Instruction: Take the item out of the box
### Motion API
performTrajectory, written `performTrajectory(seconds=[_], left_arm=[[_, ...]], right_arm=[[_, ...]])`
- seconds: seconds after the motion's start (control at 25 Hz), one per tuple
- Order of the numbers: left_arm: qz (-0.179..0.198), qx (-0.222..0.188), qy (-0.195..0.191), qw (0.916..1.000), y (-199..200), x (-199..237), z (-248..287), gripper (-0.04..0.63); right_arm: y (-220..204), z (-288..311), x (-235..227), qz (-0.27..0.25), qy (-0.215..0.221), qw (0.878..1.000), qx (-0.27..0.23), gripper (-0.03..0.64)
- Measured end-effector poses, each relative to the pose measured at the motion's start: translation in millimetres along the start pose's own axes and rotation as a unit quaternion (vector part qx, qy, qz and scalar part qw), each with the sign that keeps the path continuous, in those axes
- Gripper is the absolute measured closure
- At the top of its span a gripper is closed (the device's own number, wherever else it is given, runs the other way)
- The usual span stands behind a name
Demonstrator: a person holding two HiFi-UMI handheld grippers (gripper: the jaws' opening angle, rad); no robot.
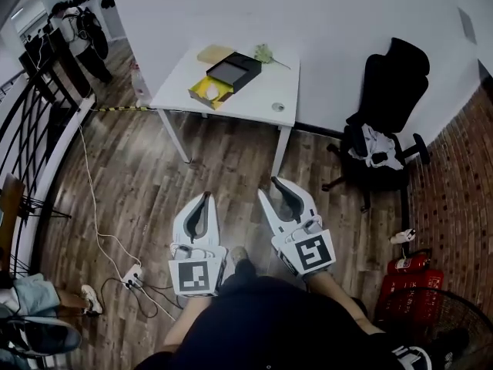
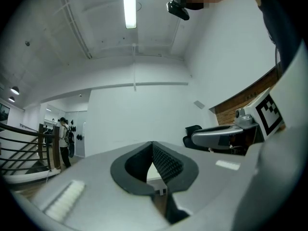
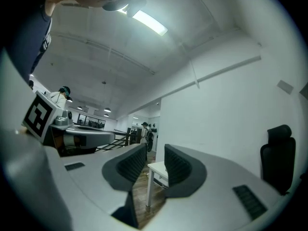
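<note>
On the white table (image 1: 254,91) far ahead lies an open yellow box (image 1: 205,92) with a pale item (image 1: 212,92) inside, and a black box part (image 1: 233,71) leans against it. Both grippers hang over the wooden floor, well short of the table. My left gripper (image 1: 205,197) is shut, its ribbed pads meeting at the tips (image 2: 153,144), and holds nothing. My right gripper (image 1: 269,187) stands open with an empty gap between its pads (image 3: 155,148). Through that gap the table's corner (image 3: 159,170) shows.
A black office chair (image 1: 385,106) stands right of the table, with a red case (image 1: 408,284) and a fan near my right side. A power strip (image 1: 132,276) and cable lie on the floor at left, beside a dark railing (image 1: 38,114). A person (image 1: 77,29) stands far back left.
</note>
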State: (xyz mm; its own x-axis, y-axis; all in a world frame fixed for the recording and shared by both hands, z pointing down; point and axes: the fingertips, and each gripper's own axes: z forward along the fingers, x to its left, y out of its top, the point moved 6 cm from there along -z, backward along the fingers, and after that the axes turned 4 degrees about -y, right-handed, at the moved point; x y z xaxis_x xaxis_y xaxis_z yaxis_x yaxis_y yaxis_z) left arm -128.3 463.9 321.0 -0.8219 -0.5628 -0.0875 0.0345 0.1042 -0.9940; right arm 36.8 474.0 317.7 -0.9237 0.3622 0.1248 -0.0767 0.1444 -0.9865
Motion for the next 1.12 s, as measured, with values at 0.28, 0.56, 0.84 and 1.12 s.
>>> performTrajectory(seconds=[0.28,0.56,0.84,1.12], left_arm=[[-0.001,-0.004,-0.002,1.0,-11,68,80,0.586],[0.002,-0.001,-0.006,1.0,-31,111,128,0.586],[-0.014,0.008,-0.002,0.9999,-40,134,145,0.586],[-0.023,0.014,0.006,0.9996,-49,156,162,0.586]], right_arm=[[-14,99,-28,0.0,0.0,1.0,-0.004,0.52],[-35,163,-42,0.0,0.009,1.0,0.011,0.512],[-41,199,-49,0.007,0.01,1.0,0.015,0.512],[-43,235,-56,0.013,0.01,0.999,0.031,0.512]])
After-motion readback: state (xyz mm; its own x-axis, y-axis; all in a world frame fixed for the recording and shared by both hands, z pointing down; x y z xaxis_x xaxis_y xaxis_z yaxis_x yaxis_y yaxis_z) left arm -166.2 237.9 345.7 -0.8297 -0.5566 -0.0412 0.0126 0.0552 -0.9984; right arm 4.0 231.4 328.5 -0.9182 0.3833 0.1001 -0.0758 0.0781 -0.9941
